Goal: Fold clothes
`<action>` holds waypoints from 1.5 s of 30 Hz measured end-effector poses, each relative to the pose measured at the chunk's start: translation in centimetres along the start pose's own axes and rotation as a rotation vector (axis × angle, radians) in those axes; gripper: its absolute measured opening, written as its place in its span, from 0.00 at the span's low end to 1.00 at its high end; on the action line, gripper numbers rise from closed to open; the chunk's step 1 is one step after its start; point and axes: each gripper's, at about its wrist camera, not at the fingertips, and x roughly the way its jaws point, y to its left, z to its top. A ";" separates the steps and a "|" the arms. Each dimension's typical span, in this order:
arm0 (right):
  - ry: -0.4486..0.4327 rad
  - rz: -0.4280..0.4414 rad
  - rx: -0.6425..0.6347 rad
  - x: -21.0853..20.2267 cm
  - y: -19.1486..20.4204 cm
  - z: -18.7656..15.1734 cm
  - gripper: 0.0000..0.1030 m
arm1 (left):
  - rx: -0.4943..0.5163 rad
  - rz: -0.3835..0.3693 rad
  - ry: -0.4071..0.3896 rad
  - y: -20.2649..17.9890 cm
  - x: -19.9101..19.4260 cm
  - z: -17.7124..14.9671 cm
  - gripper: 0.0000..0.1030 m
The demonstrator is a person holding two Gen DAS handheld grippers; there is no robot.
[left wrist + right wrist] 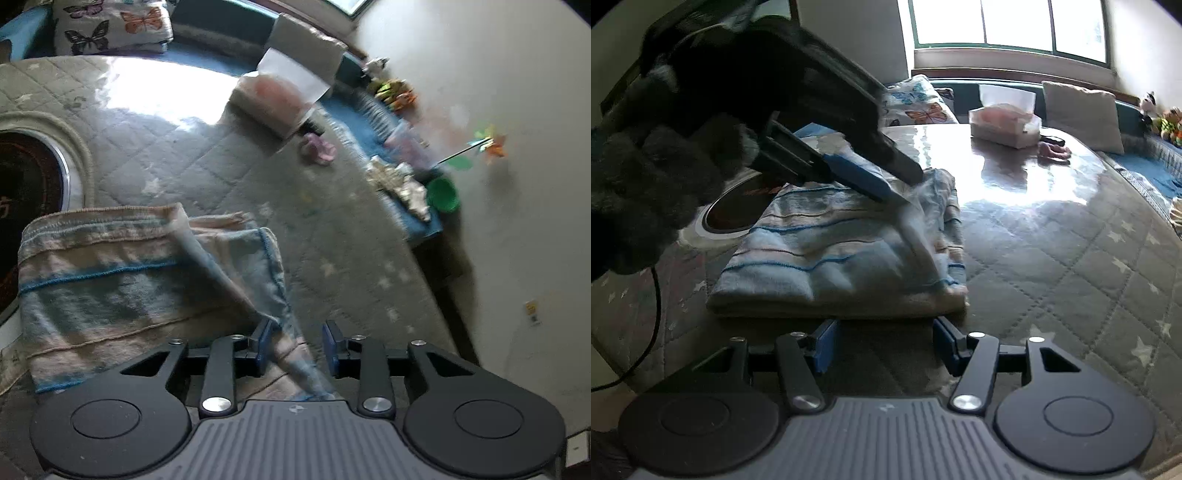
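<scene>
One cloth [110, 280] is lying on the bench [207, 166], stacked in several layers as a compact rectangle just ahead of both tools. It is a soft, fleecy knit banded in pale blue and beige, with thin raised blue cord lines and an overlocked hem. Its near edge is rounding into a thick, cushioned roll.

One flap is rising from the top layer in a taut ridge. It is running between the blue pads of the left tool [297, 343], which a hand in a dark fuzzy glove [646, 177] is holding. A sliver of gap is showing beside one pad, so whether that tool is clamping the flap or letting it go cannot be told. The right tool [882, 345] is standing with its fingers wide apart and nothing between them, just short of the cloth's near edge.

As a judgement, the step in hand is the handling of this one flap. The scene is fitting either a flap being laid down to close a fold, or one being drawn up for a further fold. In either case the limp pile is calling for a low, steady carry and a matching of edges.

A grey quilted cover with pale stars is lining the bench under a glossy clear sheet, which is glaring under the window [1008, 22]. A tissue box [1004, 127] is standing well apart.
</scene>
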 end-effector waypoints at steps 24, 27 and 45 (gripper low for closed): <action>-0.025 0.018 0.123 6.9 -4.8 10.0 0.49 | 0.043 0.345 -0.096 9.7 -7.6 -3.6 0.55; -0.011 0.008 0.142 8.2 -5.1 10.4 0.45 | 0.041 0.349 -0.102 9.9 -7.2 -3.1 0.55; -0.032 0.003 0.202 9.8 -6.6 11.6 0.12 | 0.051 0.406 -0.117 10.7 -5.0 -1.2 0.55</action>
